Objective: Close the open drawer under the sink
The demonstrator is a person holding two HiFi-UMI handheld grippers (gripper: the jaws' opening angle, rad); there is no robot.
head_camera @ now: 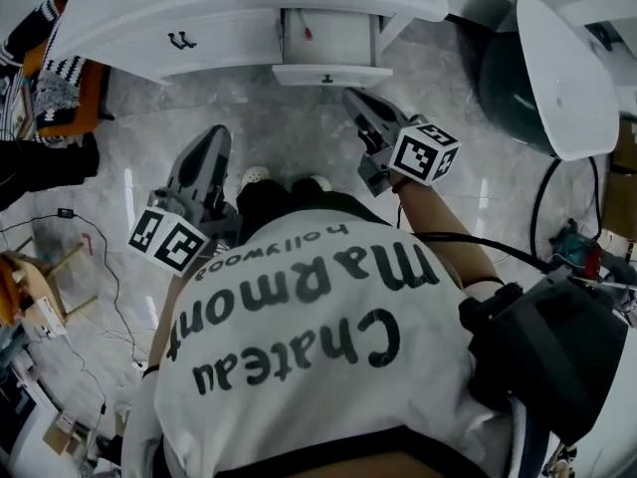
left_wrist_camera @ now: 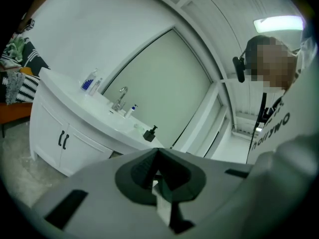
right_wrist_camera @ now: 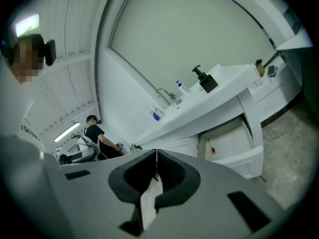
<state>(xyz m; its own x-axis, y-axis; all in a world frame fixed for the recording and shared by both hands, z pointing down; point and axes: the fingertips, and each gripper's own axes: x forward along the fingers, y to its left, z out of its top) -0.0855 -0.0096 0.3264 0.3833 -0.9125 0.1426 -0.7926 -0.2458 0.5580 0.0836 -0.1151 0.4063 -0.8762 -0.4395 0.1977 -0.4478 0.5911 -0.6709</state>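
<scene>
Grey marbled floor (head_camera: 299, 147) fronts a white vanity cabinet (head_camera: 149, 28). Beneath the sink, the drawer (head_camera: 331, 72) stands pulled out. Right gripper (head_camera: 352, 98) hovers just before the drawer front, not touching it, jaws clenched on nothing. Left gripper (head_camera: 215, 139) hangs at lower left, well apart from the drawer, jaws likewise pressed together and empty. A small red object (head_camera: 307, 33) lies inside the drawer.
</scene>
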